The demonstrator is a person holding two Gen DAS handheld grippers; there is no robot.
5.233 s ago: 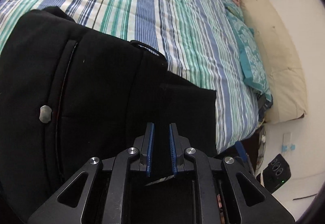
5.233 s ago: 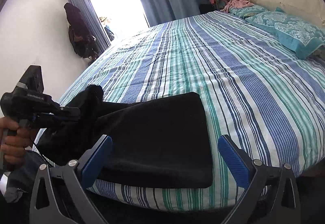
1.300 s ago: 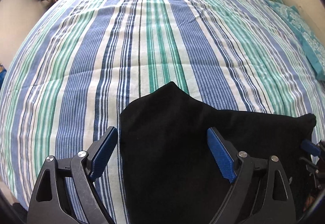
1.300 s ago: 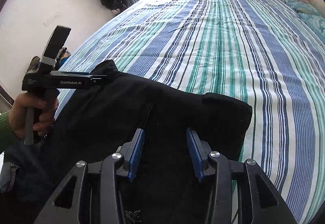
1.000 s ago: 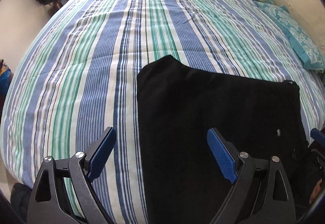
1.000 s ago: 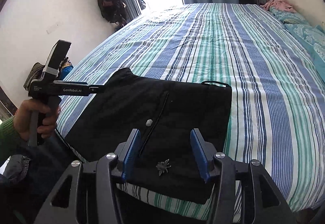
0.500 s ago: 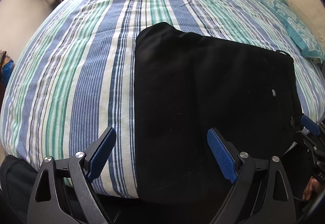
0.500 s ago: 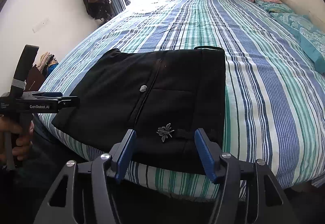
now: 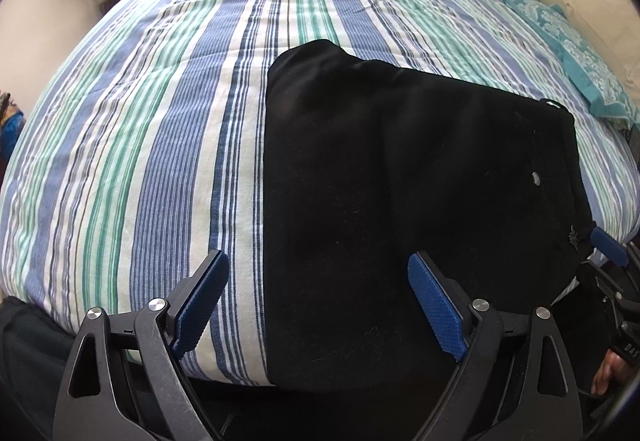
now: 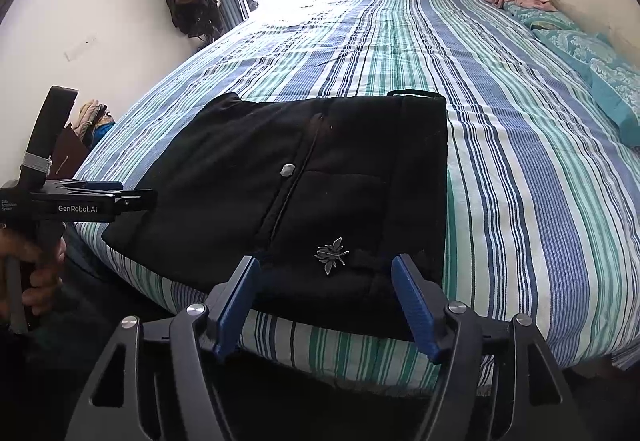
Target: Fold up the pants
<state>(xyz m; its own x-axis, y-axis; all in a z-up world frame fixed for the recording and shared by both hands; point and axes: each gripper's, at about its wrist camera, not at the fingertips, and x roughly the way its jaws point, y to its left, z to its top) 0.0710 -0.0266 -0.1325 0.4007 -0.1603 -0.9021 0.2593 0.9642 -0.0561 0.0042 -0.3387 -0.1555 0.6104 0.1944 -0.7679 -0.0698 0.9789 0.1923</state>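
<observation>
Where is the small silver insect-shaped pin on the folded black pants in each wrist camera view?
Left wrist view: silver insect-shaped pin at far right, on the folded black pants' edge.
Right wrist view: pin low centre, just beyond the fingertips.
Shared landmark: round silver button on the pants.

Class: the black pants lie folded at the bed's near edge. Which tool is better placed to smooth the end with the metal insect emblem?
Right, probably. The right tool sits at the emblem end of the pants, jaws opening, nothing gripped. The left tool faces the plain end.
</observation>
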